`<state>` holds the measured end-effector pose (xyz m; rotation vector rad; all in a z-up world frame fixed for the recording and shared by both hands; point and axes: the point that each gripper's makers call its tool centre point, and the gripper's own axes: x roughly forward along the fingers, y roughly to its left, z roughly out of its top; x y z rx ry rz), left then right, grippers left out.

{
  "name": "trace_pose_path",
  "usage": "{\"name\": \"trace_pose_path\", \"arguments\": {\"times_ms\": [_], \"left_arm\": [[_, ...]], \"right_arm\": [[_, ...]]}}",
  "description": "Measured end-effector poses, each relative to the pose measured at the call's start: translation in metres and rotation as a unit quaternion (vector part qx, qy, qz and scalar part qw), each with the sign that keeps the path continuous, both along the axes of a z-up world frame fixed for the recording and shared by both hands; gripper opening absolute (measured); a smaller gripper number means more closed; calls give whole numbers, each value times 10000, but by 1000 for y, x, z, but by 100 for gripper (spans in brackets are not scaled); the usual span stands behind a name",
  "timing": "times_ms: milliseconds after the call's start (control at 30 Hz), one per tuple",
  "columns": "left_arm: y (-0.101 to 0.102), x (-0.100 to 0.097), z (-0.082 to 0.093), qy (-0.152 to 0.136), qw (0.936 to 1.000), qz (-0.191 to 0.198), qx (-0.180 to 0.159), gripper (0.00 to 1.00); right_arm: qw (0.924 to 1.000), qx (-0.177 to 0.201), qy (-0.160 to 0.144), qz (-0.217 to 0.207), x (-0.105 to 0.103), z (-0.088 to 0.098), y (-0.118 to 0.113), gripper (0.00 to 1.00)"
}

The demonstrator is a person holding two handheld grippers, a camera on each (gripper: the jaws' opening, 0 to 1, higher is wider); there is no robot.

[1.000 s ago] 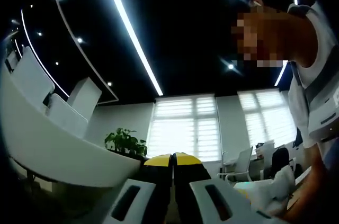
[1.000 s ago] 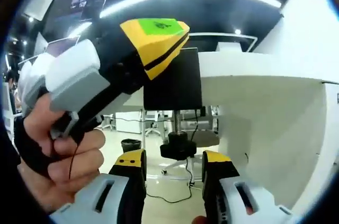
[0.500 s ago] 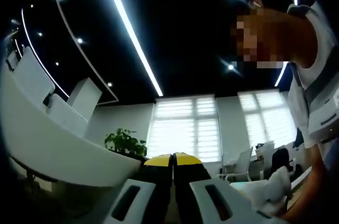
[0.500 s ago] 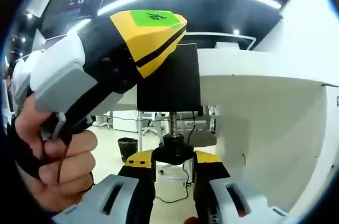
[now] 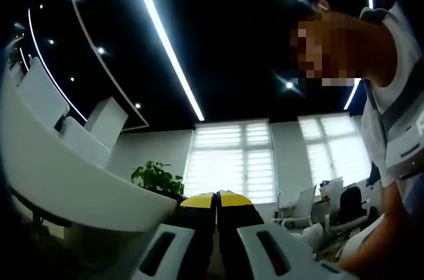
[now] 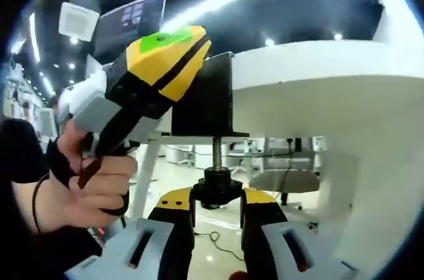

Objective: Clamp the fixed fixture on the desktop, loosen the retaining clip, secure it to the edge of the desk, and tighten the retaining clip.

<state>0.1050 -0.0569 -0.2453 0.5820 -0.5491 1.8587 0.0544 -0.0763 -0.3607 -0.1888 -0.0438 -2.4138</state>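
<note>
The black clamp fixture (image 6: 205, 98) sits on the edge of the white desk (image 6: 318, 88), its threaded screw (image 6: 216, 151) hanging down to a black knob (image 6: 216, 184). My right gripper (image 6: 216, 195) is shut on that knob from below, with the yellow fingertips (image 6: 173, 198) pressed against its sides. My left gripper (image 6: 165, 61), held in a person's hand (image 6: 93, 181), lies with its yellow tip against the fixture's upper left. In the left gripper view, the left gripper (image 5: 216, 199) points up at the ceiling with its jaws shut together and nothing showing between them.
Beneath the desk are an open floor, a desk leg (image 6: 144, 167) and office chairs (image 6: 278, 181). The left gripper view has the white desk's underside (image 5: 59, 181) on the left, a plant (image 5: 157, 177), bright windows (image 5: 232, 157) and a person's torso (image 5: 397, 114) on the right.
My right gripper's jaws stood open around the knob a second ago, then shut on it. Since then the right view has rolled and shifted. The left gripper has stayed shut and still.
</note>
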Motion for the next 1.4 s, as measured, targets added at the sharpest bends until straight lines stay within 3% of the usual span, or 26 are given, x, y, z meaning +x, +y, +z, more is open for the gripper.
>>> {"name": "trace_pose_path", "arguments": {"times_ms": [233, 367, 400, 433, 533, 633, 700, 800, 867, 967, 1100, 1167, 1333, 1400], "left_arm": [[0, 0, 0, 8, 10000, 1, -4, 2], [0, 0, -1, 1, 10000, 17, -41, 2], [0, 0, -1, -3, 10000, 18, -34, 2], [0, 0, -1, -6, 10000, 10, -24, 2], [0, 0, -2, -14, 10000, -2, -44, 2], [0, 0, -2, -13, 10000, -3, -47, 2], [0, 0, -2, -14, 10000, 6, -52, 2], [0, 0, -2, -11, 10000, 15, -48, 2], [-1, 0, -2, -18, 10000, 7, -42, 2], [-1, 0, -2, -23, 10000, 5, -48, 2], [-1, 0, -1, -23, 10000, 33, -16, 2], [-2, 0, -1, -28, 10000, 33, -8, 2], [-2, 0, -1, -23, 10000, 49, -17, 2], [-1, 0, -1, -16, 10000, 63, -34, 2]], "right_arm": [[9968, -113, -216, 768, -1, -3, -2, 24], [9893, 266, -481, 1350, 5, -14, -12, 6], [9888, 765, -430, 1204, -1, -23, -10, 1], [9874, 958, -340, 1212, -1, -25, -11, 4], [9871, 768, -439, 1337, 5, -25, -18, 20], [9884, 687, -433, 1283, 8, -27, -18, 23], [9916, 663, -384, 1043, 5, -27, -15, 26], [9979, 542, -168, 327, 0, -17, 1, 34], [9997, 240, 42, 36, 9, -4, 9, 35], [9980, -97, -3, -623, 17, 1, 26, 36], [9893, -76, 241, -1436, 25, 2, 41, 37], [9903, -108, 259, -1363, 27, 2, 31, 38], [9831, 168, 446, -1770, 21, 9, 17, 40], [9819, 184, 379, -1846, 17, 8, 16, 40]]}}
